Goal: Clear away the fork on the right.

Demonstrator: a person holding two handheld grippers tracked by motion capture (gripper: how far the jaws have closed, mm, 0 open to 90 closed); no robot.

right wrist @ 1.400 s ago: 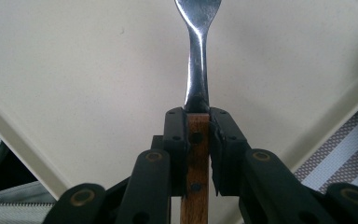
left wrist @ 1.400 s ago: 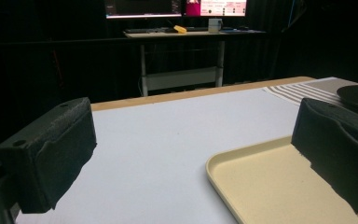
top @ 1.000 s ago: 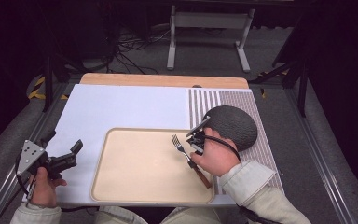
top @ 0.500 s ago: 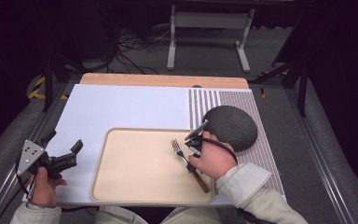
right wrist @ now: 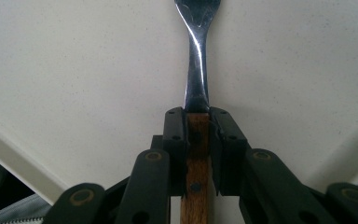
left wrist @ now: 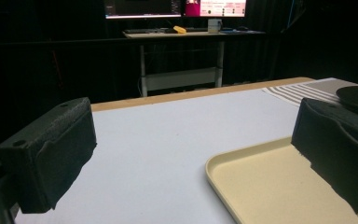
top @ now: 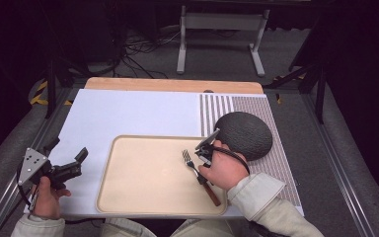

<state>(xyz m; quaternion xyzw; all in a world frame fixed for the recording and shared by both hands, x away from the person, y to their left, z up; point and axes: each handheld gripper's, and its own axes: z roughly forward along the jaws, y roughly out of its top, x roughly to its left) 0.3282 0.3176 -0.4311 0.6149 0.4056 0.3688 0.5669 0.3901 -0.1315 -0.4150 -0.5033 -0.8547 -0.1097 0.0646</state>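
a smooth beige tray [top: 143,192] with rounded corners and a low raised rim lies on a flat white mat [top: 128,113] that covers most of the table. at about 3 o'clock from the tray's far right corner sits a dark grey, rough-textured dome, seemingly an upturned bowl [top: 244,134], resting on a striped cloth [top: 217,106] with fine pale and dark lines. a strip of bare wood [top: 172,85] shows along the table's far edge. the fork [top: 191,163] has a shiny steel head and neck and a brown wooden handle with dark rivets; it lies over the tray's right half, tines pointing toward 11 o'clock and the handle end toward 5 o'clock near the tray's near right corner. the right gripper [right wrist: 198,116] has its two black jaws closed tight against the sides of the wooden handle, just below where the steel meets the wood. whether the fork rests on the tray or is held just above it is hard to tell. the left gripper [top: 76,160] is held at the mat's near left, at 9 o'clock from the tray, its blocky, felt-like black jaws spread wide with nothing between them.
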